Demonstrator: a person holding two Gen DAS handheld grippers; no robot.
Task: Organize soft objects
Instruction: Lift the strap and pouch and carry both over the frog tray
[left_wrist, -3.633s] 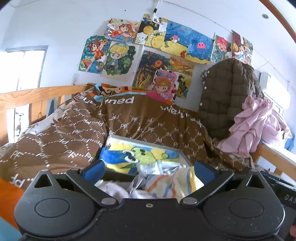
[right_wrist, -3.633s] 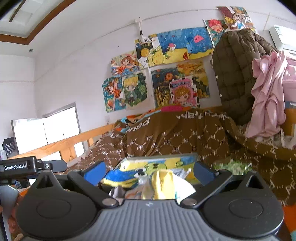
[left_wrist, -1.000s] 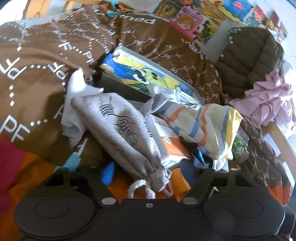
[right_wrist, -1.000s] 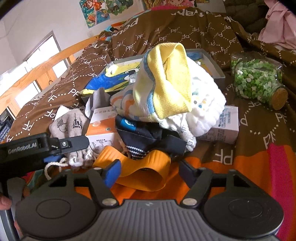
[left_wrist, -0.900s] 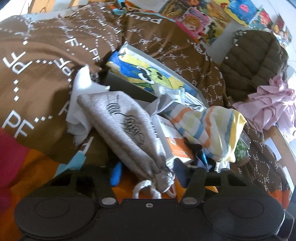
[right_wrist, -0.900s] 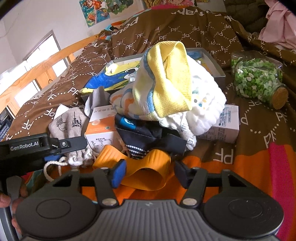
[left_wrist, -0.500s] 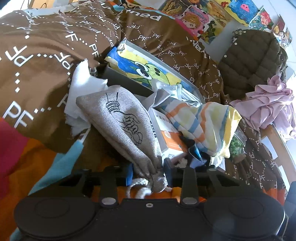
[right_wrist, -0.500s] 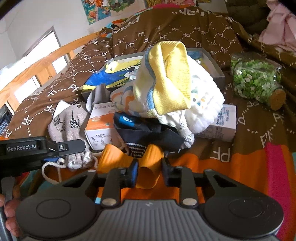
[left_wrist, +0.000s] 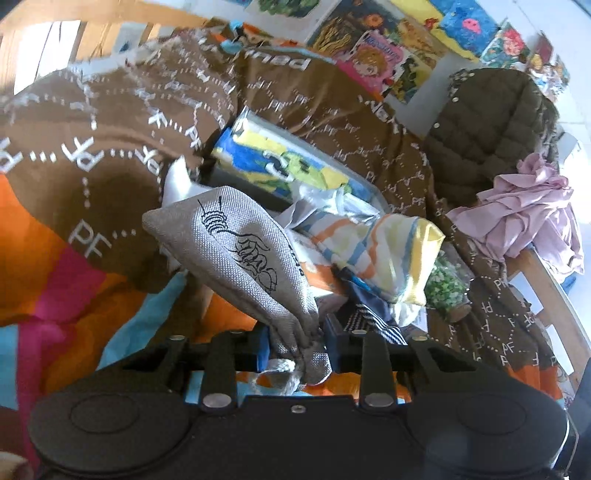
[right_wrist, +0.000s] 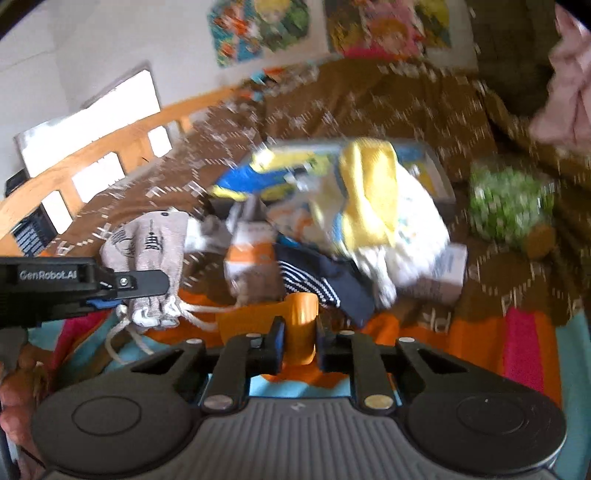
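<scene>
Since half a second ago, both grips lifted: pouch (left_wrist: 243, 258) raised off the bedding and swung up at a slant, orange band (right_wrist: 299, 325) pulled up and toward the near edge, right view smeared by the motion. Left gripper (left_wrist: 293, 345) pinched shut on the pouch's gathered neck, just above the drawstring (left_wrist: 280, 373), likely because that bunched end gives the firmest hold on a limp bag. Right gripper (right_wrist: 299, 341) clamped on the band's upright loop, its only raised part. Striped towel (left_wrist: 373, 247), navy sock (left_wrist: 369, 314) and cartons left heaped in the middle against the box (left_wrist: 280, 162) farther back. Jar (right_wrist: 509, 206) of green bits off to the right, well apart from both grips, not soft, so probably left alone.
</scene>
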